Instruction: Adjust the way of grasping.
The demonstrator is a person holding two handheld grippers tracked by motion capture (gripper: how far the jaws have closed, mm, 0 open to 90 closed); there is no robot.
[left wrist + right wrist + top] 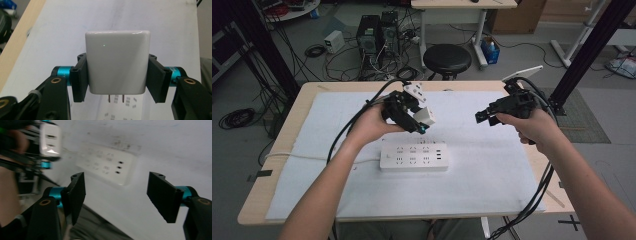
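Forearms reach in from the table's near edge. Left gripper (pixel 116 82) clamps a white charger (pixel 117 65) by its flat sides, above the power strip (pixel 414 157) mid-table. Right gripper (pixel 116 197) hangs open and empty. Charger looks light, rigid, glossy, likely slippery. Left gripper view reveals two prongs (pixel 116 98) underneath.

In my right gripper view the power strip (pixel 106 167) is blurry, so I can't read its holes. The white charger (pixel 117 63) hides most of its own two pins in my left gripper view. My arms are cut off at the near edge.
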